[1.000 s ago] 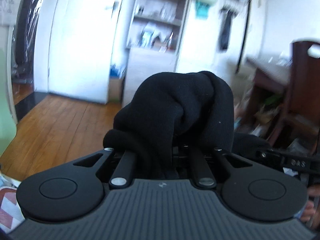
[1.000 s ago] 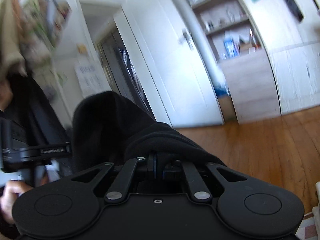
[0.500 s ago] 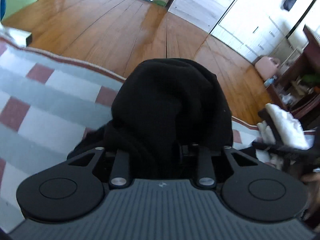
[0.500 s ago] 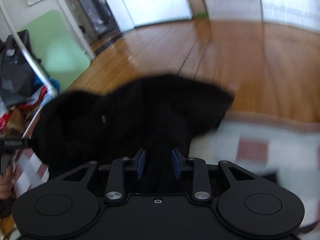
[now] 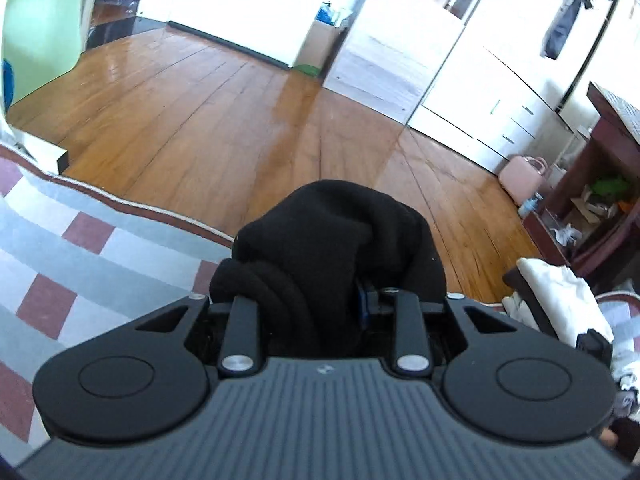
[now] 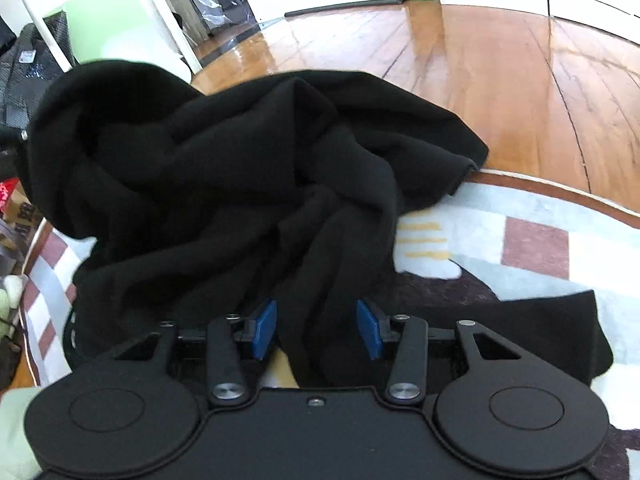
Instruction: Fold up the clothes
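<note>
A black garment [image 6: 240, 184] lies crumpled on a checked blanket [image 6: 536, 248], one edge reaching the blanket's border. My right gripper [image 6: 316, 328] is open, its blue pads [image 6: 264, 328] apart, with a fold of the black cloth lying loose between them. My left gripper [image 5: 340, 304] is shut on a bunch of the same black garment [image 5: 336, 236], which covers its fingers and is held above the blanket [image 5: 80, 264].
A wooden floor [image 5: 240, 112] lies beyond the blanket's edge. White clothing [image 5: 560, 300] is piled at the right, beside a dark wooden cabinet [image 5: 604, 184]. White wardrobes [image 5: 480, 60] line the far wall. A green panel [image 6: 116, 28] and bags stand at the left.
Both grippers have come down from a raised position toward the blanket. The right gripper has opened and let go of the garment, which now lies spread on the blanket. The left stays shut on it.
</note>
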Tool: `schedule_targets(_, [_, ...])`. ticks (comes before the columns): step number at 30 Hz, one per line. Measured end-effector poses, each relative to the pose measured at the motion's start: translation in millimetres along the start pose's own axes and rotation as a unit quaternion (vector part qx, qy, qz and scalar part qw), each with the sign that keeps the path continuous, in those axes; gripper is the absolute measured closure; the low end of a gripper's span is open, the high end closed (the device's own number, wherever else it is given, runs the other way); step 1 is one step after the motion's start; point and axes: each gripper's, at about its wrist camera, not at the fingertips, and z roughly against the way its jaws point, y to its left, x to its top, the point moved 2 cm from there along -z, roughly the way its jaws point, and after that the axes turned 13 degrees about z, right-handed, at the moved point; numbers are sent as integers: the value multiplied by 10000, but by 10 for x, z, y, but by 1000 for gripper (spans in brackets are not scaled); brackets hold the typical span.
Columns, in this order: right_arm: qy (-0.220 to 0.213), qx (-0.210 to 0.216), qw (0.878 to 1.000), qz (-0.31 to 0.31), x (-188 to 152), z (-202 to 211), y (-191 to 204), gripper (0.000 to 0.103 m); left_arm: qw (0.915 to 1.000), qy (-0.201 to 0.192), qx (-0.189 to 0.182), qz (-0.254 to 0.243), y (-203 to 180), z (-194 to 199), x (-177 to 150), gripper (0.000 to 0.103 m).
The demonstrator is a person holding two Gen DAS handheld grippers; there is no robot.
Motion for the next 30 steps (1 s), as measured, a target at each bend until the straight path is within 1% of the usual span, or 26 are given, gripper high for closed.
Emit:
schedule_targets(3, [-6,-119,9998,145,2,-19,-3,52,9995,-2,-140,281,100,57,8,75])
schedule_targets(4, [-4,-109,9998,175,-2,-39,3,50,9976,61,-287,634,181,48,45,74])
schedule_targets(5, [15,-47,9998,180,-5,-67,1,50,9927,214,-475,1086,275,9,101,72])
schedule_targets(7, [156,158,9995,208,-22,-161,16,46,9854,796,-218,1491,369,-152,167,70])
schedule_targets(8, [251,208,9991,262,-43,-226,35,45,9797,1091,-75,1678,413,-232,198,70])
schedule_targets(9, [341,223,9986,328,-68,-293,57,43,9855,1216,488,1079,309,-276,186,70])
schedule_targets(10, [412,187,9982,400,-97,-361,75,41,9870,1223,971,385,178,-304,138,70])
schedule_targets(11, [446,112,9978,477,-126,-424,89,41,9852,1155,1249,-200,55,-318,70,70])
schedule_targets(12, [463,37,9974,554,-153,-484,100,42,9840,1054,1332,-540,-34,-312,6,69])
schedule_targets(13, [388,-71,9969,682,-173,-515,119,55,9849,977,1288,-622,-83,-296,-36,69])
schedule_targets(14, [254,-171,9952,935,-177,-511,156,75,9865,909,1219,-605,-110,-271,-66,69])
schedule_targets(15, [150,-273,9924,1187,-156,-481,198,90,9884,830,1130,-584,-128,-239,-85,69])
schedule_targets(16, [20,-531,9898,1323,-110,-411,225,91,9897,769,1053,-585,-129,-219,-80,69])
schedule_targets(17, [-179,-934,9852,1429,-45,-298,239,91,9905,716,995,-621,-129,-174,-84,69])
schedule_targets(18, [-424,-1452,9752,1618,38,-151,242,91,9913,611,964,-649,-133,-99,-87,70])
schedule_targets(19, [-652,-2021,9607,1790,126,3,217,91,9921,500,936,-676,-137,-21,-89,70])
schedule_targets(20, [-839,-2454,9493,1775,213,160,130,91,9925,384,913,-713,-146,54,-68,70])
schedule_targets(21, [-1013,-2791,9404,1655,299,323,9,91,9923,243,934,-774,-158,147,-43,66])
schedule_targets(22, [-1144,-3057,9337,1470,367,468,-124,91,9909,22,1023,-875,-180,251,-19,52])
schedule_targets(23, [-1214,-3316,9273,1242,410,583,-266,91,9887,-205,1118,-979,-203,357,5,43])
schedule_targets(24, [-1238,-3611,9180,1074,426,657,-392,91,9858,-484,1179,-1095,-214,465,40,28])
schedule_targets(25, [-1208,-3880,9085,972,421,683,-495,91,9814,-689,1233,-1302,-232,550,57,25])
schedule_targets(26, [-1088,-4035,9047,822,403,658,-600,91,9767,-742,1328,-1511,-256,584,52,25])
schedule_targets(27, [-923,-4122,9043,623,379,610,-711,90,9730,-666,1415,-1700,-282,570,11,25])
schedule_targets(28, [-749,-4103,9078,445,342,546,-794,88,9725,-489,1415,-1785,-301,525,-51,25])
schedule_targets(30, [-389,-3906,9197,118,251,395,-919,86,9763,18,1251,-1767,-298,343,-235,25])
